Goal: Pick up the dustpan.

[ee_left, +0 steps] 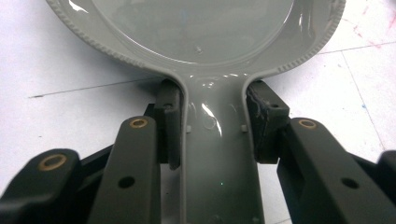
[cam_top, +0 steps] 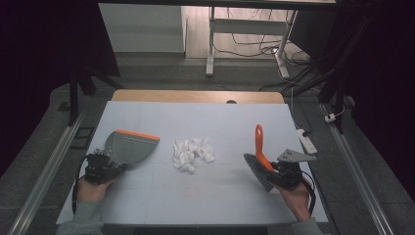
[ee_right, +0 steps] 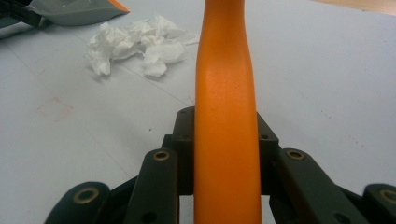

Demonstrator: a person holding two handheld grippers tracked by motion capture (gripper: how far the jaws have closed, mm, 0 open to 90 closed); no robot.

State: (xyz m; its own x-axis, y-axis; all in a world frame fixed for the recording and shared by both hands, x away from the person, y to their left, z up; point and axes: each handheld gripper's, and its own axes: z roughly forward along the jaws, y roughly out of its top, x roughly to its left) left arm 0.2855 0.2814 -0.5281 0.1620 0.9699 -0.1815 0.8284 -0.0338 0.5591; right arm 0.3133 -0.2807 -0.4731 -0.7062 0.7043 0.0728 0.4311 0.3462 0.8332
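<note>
A grey dustpan with an orange lip lies at the table's left, and my left gripper is shut on its handle, with the jaws pressed to both sides. At the right, my right gripper is shut on the orange handle of a hand brush; the dark bristle head points down toward the table. A pile of crumpled white tissue lies mid-table between the two tools. The tissue is far ahead-left in the right gripper view, with the dustpan beyond it.
The table has a white top, with a wooden strip along its far edge. A white power strip hangs off the right side. Desk legs and cables stand on the floor beyond.
</note>
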